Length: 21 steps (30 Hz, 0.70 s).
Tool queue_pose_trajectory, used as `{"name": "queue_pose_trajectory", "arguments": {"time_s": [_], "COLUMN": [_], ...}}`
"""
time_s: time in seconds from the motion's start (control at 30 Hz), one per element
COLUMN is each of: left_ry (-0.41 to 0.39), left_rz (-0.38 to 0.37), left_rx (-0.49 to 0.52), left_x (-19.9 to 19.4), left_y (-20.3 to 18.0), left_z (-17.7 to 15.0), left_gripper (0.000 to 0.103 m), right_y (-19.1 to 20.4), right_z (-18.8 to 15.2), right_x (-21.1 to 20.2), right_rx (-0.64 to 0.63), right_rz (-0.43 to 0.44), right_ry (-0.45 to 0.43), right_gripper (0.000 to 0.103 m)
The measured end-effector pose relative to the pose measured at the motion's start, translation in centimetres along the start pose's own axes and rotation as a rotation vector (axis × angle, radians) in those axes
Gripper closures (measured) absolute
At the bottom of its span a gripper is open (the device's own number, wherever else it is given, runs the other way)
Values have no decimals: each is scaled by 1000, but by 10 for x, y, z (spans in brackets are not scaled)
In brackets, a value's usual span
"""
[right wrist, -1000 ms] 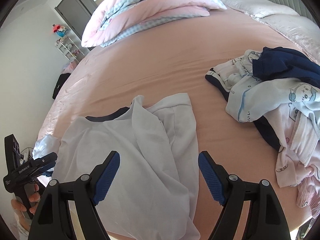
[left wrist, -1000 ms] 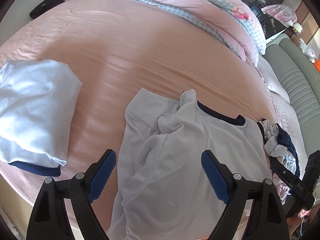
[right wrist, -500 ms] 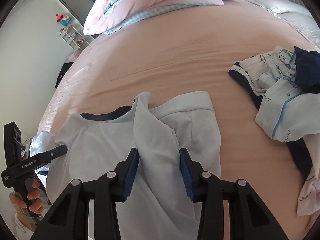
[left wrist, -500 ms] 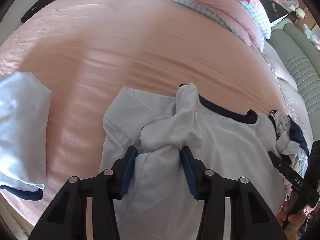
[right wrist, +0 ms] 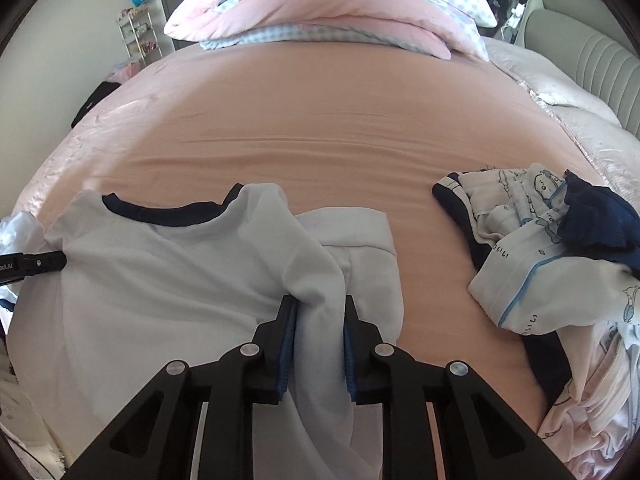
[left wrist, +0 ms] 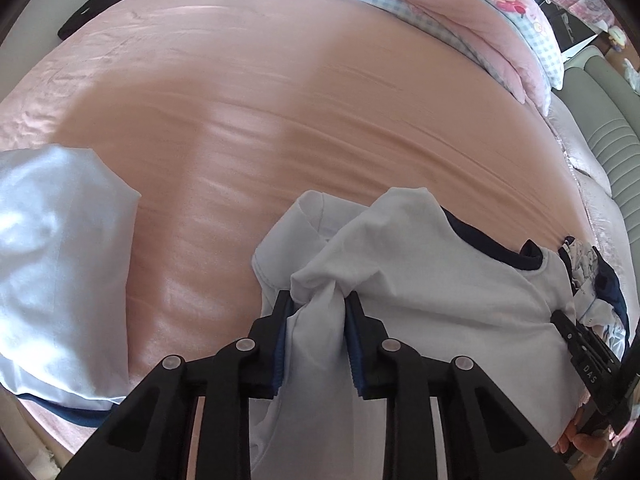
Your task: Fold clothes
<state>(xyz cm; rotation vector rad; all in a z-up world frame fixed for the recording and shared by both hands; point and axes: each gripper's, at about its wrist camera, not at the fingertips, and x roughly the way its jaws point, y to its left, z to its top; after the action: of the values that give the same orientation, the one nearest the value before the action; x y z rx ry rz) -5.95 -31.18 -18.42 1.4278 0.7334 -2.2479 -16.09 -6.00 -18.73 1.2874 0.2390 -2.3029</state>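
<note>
A white T-shirt with a navy collar point(left wrist: 448, 300) point(right wrist: 160, 280) lies crumpled on the pink bed sheet. My left gripper point(left wrist: 316, 300) is closing on a bunched fold at the shirt's left shoulder, and the cloth is squeezed between its blue pads. At the shirt's other shoulder my right gripper point(right wrist: 318, 300) is closing too, with a ridge of white cloth pinched between its pads. In the left wrist view the right gripper's black body point(left wrist: 588, 356) shows at the right edge. The tip of the left one point(right wrist: 36, 264) shows at the left edge of the right wrist view.
A folded white garment with a navy hem point(left wrist: 56, 272) lies to the left on the bed point(left wrist: 320, 120). A heap of printed and navy clothes point(right wrist: 552, 248) sits to the right. A folded pink and checked duvet point(right wrist: 332, 16) lies at the far side, a grey headboard point(right wrist: 600, 60) at right.
Both grippers came down onto the shirt and their jaws went from wide open to pinching bunched cloth at each shoulder. The shirt's folds have been drawn together between the pads.
</note>
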Motion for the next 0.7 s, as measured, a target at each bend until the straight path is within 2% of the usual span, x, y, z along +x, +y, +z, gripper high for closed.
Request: {"name": "queue_pose_trajectory", "arguments": {"time_s": [0.13,0.2,0.27,0.3,0.33,0.37,0.43,0.47,0.7], "left_ry": [11,16,13,7,-12,-31,-61,-66,-48], "left_rz": [-74,-113,-149,-164,-168,-173,-175,-180,-140], "left_rx": [-12,-11,-1,4,4,4,3,5,11], "left_x": [-13,-22,-33,-39,-46,-53,-61,-64,-67], "left_y": [0,-2,-5,-8,-9,-10,-9,-9,10], "left_z": [2,3,3,2,1,0,-1,-4,-26], "left_gripper": [80,80,74,62,44,38,35,35,35], "right_y": [-18,-28,-36,-40,-42,-44,-48,-48,-57], "right_z": [1,1,2,2,2,1,-2,-5,-36], "right_x": [-2,-4,-10,-15,-21,-27,-38,-42,-59], "right_rx": [88,133,177,199,213,220,226,222,298], "right_rz": [69,134,196,221,248,257,254,253,331], "right_ry": [4,5,2,-7,-25,-38,-54,-57,-34], "right_gripper": [84,83,83,82,77,71,38,35,35]}}
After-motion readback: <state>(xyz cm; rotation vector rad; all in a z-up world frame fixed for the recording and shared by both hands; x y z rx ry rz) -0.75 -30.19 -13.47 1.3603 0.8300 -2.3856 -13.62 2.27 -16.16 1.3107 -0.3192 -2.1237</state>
